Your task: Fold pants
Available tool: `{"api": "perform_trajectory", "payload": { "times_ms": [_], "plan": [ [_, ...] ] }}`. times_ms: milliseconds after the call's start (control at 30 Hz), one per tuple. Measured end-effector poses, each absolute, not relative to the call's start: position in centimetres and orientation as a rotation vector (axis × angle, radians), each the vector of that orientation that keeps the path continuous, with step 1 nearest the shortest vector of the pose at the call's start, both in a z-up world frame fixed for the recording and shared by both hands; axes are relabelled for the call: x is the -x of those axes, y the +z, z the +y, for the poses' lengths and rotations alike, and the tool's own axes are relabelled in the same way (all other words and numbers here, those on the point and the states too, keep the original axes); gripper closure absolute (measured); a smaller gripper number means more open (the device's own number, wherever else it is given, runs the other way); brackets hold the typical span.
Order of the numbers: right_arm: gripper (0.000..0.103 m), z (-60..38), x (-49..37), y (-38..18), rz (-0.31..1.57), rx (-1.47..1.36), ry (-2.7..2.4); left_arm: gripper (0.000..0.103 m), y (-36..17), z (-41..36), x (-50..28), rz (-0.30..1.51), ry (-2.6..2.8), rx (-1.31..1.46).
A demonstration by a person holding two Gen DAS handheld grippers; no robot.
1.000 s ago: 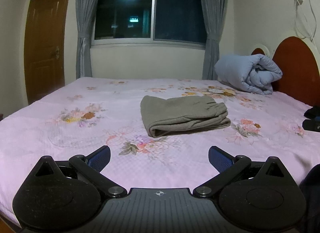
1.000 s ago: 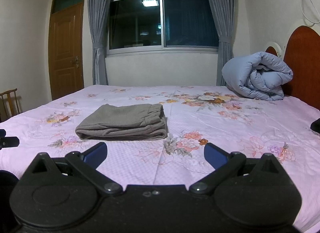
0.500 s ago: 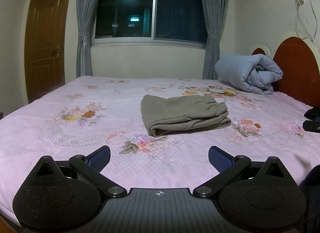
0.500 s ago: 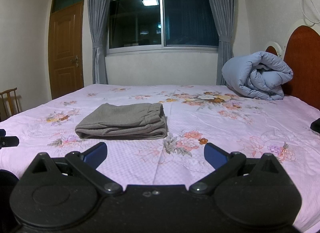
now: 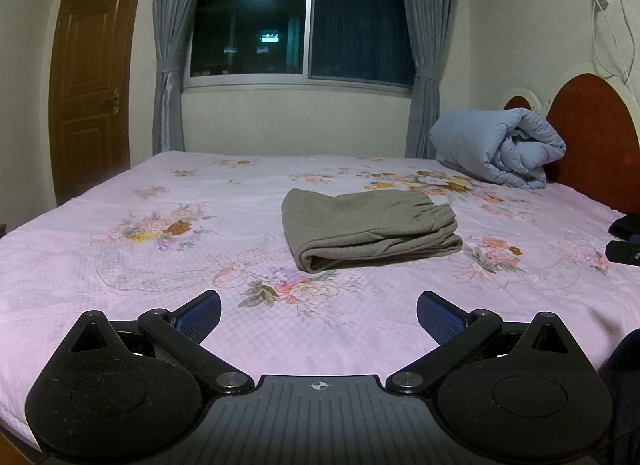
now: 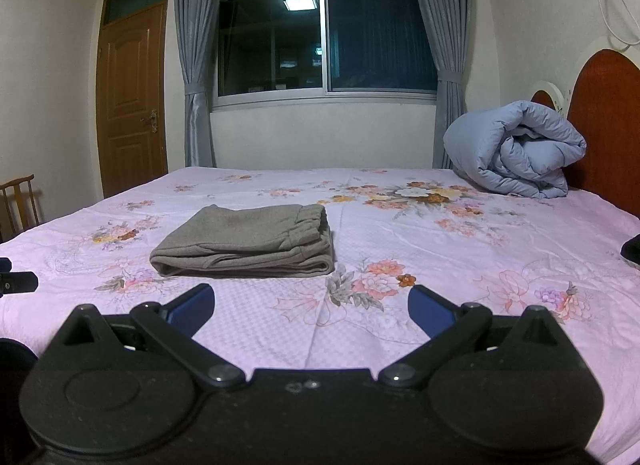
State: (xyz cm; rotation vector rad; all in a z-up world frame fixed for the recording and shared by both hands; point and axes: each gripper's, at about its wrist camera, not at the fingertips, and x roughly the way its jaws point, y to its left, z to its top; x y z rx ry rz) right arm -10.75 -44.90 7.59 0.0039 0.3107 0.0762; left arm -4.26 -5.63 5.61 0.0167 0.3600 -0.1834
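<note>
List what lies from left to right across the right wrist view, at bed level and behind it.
Wooden chair → brown door → folded grey pants → rolled blue duvet → red headboard.

One folded pair of grey pants point(image 5: 370, 227) lies on one bed point(image 5: 120, 265). One rolled blue quilt point(image 5: 500, 147) sits by one headboard point(image 5: 592, 133). Two curtains point(image 5: 170, 49) frame one window point(image 5: 300, 25) (two panes). One door point(image 5: 94, 85), one chair point(image 6: 20, 201), two tongs point(image 5: 318, 313), both spread.
</note>
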Motion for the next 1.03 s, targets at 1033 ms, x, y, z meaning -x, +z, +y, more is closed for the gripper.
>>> {"api": "perform_trajectory", "payload": {
  "times_ms": [1033],
  "plan": [
    [0.006,-44.91,10.74,7.75,0.312,-0.004,0.077,0.000,5.98,-5.83,4.65,0.331,-0.206,0.003]
  ]
}}
